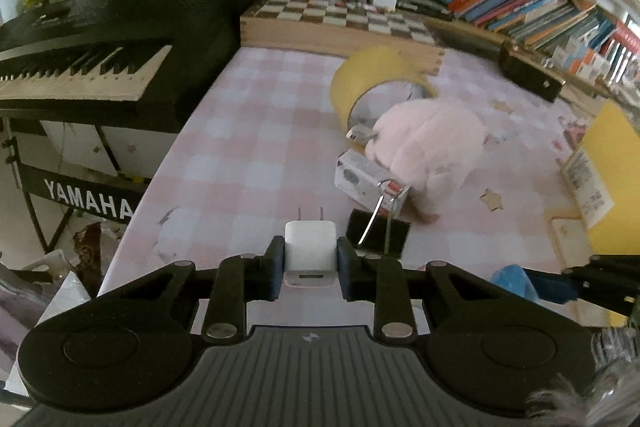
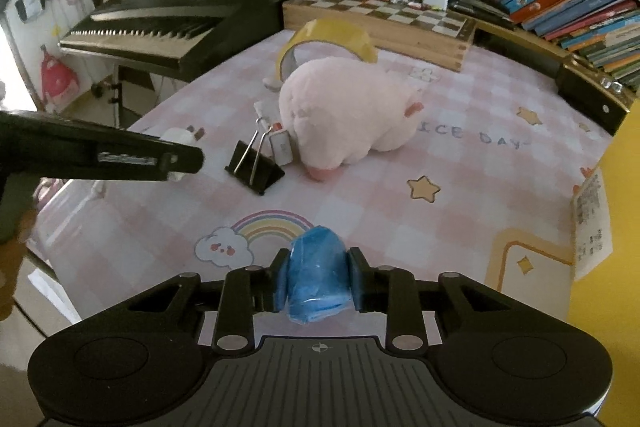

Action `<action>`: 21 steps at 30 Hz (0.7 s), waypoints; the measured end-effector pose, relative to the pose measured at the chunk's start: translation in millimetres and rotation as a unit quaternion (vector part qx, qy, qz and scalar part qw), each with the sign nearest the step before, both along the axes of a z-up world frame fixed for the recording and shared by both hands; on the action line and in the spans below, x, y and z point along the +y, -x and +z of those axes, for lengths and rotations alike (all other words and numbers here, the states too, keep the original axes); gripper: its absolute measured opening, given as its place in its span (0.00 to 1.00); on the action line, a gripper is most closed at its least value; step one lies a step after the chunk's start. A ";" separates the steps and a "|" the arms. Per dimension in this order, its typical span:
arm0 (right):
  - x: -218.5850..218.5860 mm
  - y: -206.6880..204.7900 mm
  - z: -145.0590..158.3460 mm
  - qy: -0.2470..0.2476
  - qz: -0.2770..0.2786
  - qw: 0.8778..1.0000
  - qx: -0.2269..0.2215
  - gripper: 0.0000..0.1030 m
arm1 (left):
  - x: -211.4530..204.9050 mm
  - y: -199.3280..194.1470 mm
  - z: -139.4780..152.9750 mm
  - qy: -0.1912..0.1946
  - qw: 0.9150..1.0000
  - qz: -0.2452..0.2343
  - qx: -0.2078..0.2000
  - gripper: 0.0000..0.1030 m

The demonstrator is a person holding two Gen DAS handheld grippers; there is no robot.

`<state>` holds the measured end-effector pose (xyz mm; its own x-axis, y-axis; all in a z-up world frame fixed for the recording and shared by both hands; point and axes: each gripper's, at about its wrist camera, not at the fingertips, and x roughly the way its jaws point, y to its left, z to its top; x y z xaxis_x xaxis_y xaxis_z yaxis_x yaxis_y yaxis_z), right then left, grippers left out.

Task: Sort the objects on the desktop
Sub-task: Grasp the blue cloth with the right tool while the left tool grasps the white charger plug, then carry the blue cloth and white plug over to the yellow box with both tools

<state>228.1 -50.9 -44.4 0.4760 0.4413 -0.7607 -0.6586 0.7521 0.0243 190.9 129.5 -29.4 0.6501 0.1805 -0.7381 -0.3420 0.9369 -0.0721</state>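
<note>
- The left hand-held gripper (image 1: 310, 263) is clamped on a white plug adapter (image 1: 309, 251), low centre of the left wrist view, prongs pointing up-frame.
- The right hand-held gripper (image 2: 318, 277) pinches a blue wrapped roll (image 2: 316, 277), bottom centre of its view.
- On the pink checked tabletop (image 2: 460, 187), mid-frame: a pink plush toy (image 2: 344, 111), a black binder clip (image 2: 256, 169) just left of it, and a yellow tape roll (image 2: 328, 41) behind.
</note>
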 end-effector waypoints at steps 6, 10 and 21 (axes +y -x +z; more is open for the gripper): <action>-9.5 2.1 14.9 -0.019 -0.017 1.000 -0.006 0.27 | -5.6 20.5 19.7 0.011 1.000 0.004 -0.023 0.24; -18.2 6.5 25.0 -0.034 -0.034 0.999 -0.008 0.27 | -10.6 31.7 30.3 0.021 0.999 -0.004 -0.032 0.24; -33.3 35.6 41.6 -0.053 -0.063 0.996 -0.017 0.27 | -33.4 68.4 47.8 0.040 0.997 -0.037 -0.055 0.24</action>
<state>192.5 -84.2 -2.8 0.5568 0.4534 -0.6960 -0.5613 0.8230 0.0871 122.5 96.1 18.4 0.7374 0.0736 -0.6715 -0.2587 0.9490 -0.1801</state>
